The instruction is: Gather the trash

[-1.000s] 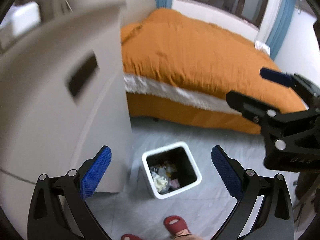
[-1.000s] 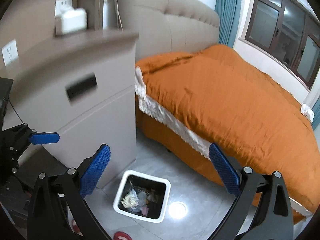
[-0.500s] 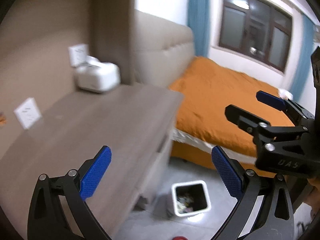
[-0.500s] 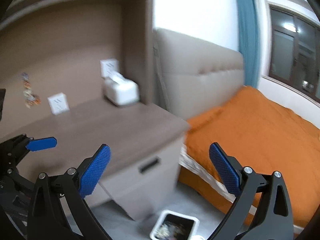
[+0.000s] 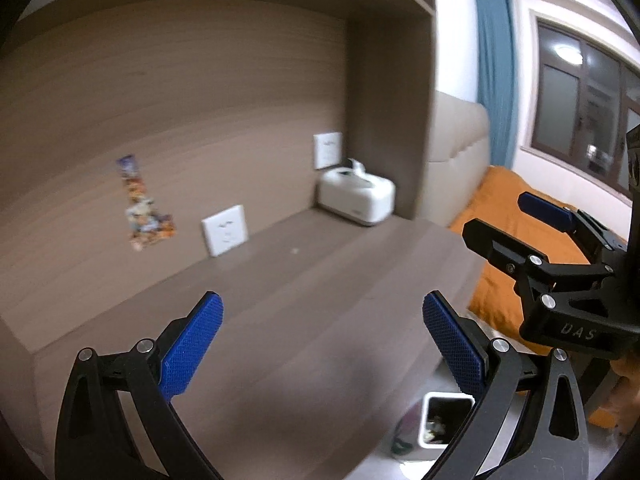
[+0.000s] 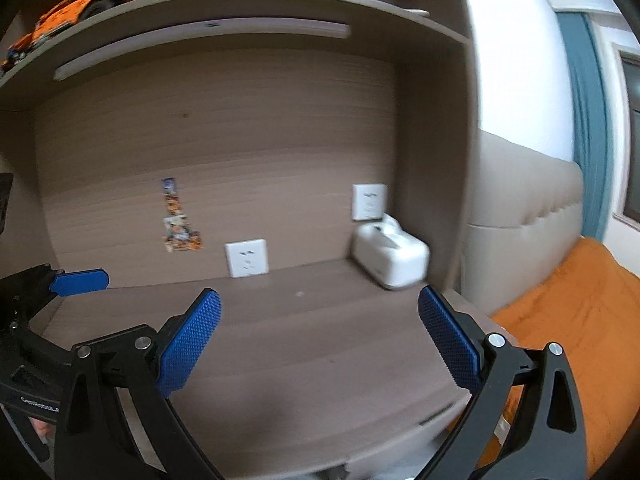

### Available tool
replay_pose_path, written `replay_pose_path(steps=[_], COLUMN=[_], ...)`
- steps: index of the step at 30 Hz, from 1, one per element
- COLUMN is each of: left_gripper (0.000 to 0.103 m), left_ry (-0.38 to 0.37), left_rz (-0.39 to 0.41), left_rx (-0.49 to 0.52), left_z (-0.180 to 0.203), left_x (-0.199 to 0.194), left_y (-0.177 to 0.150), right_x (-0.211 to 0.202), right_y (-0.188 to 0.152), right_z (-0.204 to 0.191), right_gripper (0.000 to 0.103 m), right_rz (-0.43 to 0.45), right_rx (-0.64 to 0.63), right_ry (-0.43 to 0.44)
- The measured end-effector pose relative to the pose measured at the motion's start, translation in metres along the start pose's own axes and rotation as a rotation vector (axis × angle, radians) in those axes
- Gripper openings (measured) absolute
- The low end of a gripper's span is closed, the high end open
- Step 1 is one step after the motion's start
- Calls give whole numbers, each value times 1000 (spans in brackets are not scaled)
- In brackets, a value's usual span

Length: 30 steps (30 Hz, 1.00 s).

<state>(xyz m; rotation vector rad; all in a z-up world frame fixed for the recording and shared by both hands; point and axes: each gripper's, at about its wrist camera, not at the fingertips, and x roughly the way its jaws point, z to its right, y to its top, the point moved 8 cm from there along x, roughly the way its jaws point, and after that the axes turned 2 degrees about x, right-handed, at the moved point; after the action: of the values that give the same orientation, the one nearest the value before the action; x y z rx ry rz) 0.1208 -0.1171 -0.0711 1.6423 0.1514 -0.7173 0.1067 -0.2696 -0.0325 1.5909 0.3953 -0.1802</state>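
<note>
My left gripper (image 5: 320, 340) is open and empty above the brown nightstand top (image 5: 304, 280). My right gripper (image 6: 320, 340) is open and empty above the same top (image 6: 304, 344); it also shows at the right of the left wrist view (image 5: 516, 220). A white trash bin (image 5: 444, 420) with crumpled rubbish inside stands on the floor below the nightstand's right edge. No loose trash shows on the nightstand top.
A white tissue box (image 5: 356, 196) sits at the back right corner of the nightstand, also in the right wrist view (image 6: 390, 256). Two wall sockets (image 6: 246, 258) and a sticker strip (image 6: 178, 220) are on the back panel. A shelf (image 6: 200, 4) hangs above. The orange bed (image 6: 580, 304) lies right.
Both grippers have swung up from the floor and bin to face the nightstand top and back panel. Both stay open and empty.
</note>
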Motion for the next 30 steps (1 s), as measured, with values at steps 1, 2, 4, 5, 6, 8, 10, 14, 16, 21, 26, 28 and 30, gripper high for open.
replay_pose_path(steps=[1,2,4,5,6,8,10,14,16,21,26,28,30], left_gripper=[98,98,98,98,98,98,98,98,98,98,98,98,98], left_ry=[11,18,24,31,36,52,63,75,81,67,56,49,43], left_rz=[1,2,3,8,10,19,28,39,44,46,40,39,41], left_rx=[-5,-11,-32,-45,-50,-56,-59,-44,-29,-12,-18,-23,-24], left_z=[-7,-15,-29,-38,-44,-56,-66,-83,-88,-98,-108,-111,-114], left_x=[-2,-5,-8,-9,-10,-12,-14,-12,-11,-4,2,3,3], left_y=[0,0,1,3,3,5,8,12,14,18,19,21,22], right_x=[3,7,14,16,19,25,30,38,40,46,50,52,53], right_y=[2,4,7,8,10,14,17,25,30,39,41,41,41], right_z=[-9,-17,-29,-33,-37,-45,-51,-62,-66,-74,-79,-81,-82], right_gripper=[98,98,98,98,98,98,98,98,98,98,98,98,98], right_rz=[-1,-4,-6,-8,-7,-7,-11,0,12,21,25,23,23], right_rx=[-8,-13,-16,-16,-14,-7,-11,-26,-34,-35,-40,-42,-41], right_ry=[11,21,35,43,46,54,53,48,42,18,1,-7,-12])
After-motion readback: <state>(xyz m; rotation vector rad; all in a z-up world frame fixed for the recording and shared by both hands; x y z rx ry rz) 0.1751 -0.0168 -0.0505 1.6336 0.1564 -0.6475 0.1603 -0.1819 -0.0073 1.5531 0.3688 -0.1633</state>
